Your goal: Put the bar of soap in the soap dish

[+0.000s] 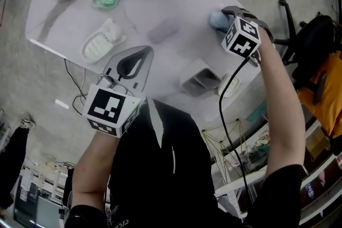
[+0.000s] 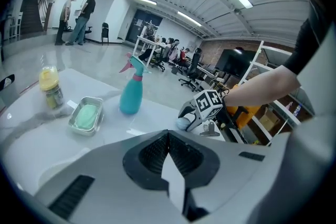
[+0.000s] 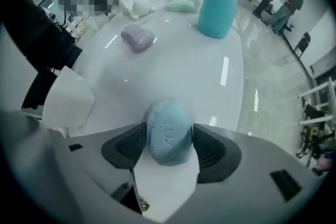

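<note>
Presently: right gripper (image 3: 169, 136) points down over the white table (image 3: 173, 71), jaws spread wide, the blue bar of soap (image 3: 167, 126) lying on the tabletop between them. Pads sit just beside its flanks, no squeeze visible. Ahead of that gripper lies a purple soap (image 3: 137, 38), and farther on stands a teal spray bottle (image 3: 218, 2). A grey dish (image 1: 199, 78) sits between the two grippers, near the table's edge. Left gripper (image 2: 168, 136) has its jaws together with nothing in them, aimed across the table toward the right one.
</note>
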Tool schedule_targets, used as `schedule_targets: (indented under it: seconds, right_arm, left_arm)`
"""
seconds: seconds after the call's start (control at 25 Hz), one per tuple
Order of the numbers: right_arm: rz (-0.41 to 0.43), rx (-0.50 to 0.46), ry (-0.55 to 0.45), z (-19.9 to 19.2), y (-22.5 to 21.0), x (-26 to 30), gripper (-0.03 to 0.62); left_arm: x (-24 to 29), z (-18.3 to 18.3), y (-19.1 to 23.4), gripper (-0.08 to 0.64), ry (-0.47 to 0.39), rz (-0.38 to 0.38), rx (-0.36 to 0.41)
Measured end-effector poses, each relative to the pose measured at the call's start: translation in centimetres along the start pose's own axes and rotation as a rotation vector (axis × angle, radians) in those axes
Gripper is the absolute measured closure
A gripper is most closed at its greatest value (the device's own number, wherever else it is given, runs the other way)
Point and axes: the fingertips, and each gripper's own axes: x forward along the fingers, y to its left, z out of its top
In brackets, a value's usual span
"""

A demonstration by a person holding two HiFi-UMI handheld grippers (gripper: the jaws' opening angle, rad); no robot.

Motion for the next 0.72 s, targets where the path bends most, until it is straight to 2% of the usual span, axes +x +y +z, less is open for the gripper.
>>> schedule_targets:
  seconds: [0.12, 0.24, 0.4, 0.56, 0.72]
  right_arm:
    - [0.002, -0.045, 0.012, 0.3, 0.3, 0.2, 0.302]
    - [0.021, -0.037, 0.024, 0.3, 0.3, 0.3, 0.301]
    - [0.009, -0.005, 0.015, 0.5, 0.3, 0.4, 0.302]
    - [-0.01, 0.088, 0.023, -0.2, 0.0, 0.1, 0.304]
    - [0.004, 0.252, -0.007, -0.4, 0.7, -0.3, 0.305]
  left_arm:
    - [-0.2, -0.4, 0.0, 0.551, -0.001, 0.002, 0.003]
    - [-0.6, -0.6, 0.4, 0.551, -0.009, 0.016, 0.019]
    - [-1.7, -1.0, 2.0, 0.551, -0.032, 0.053, -0.009]
    - [-3.2, -1.2, 3.5, 0.551, -0.038, 0.081, -0.027]
    - [-4.8, -1.7, 4.7, 0.551, -0.028, 0.105, -0.025]
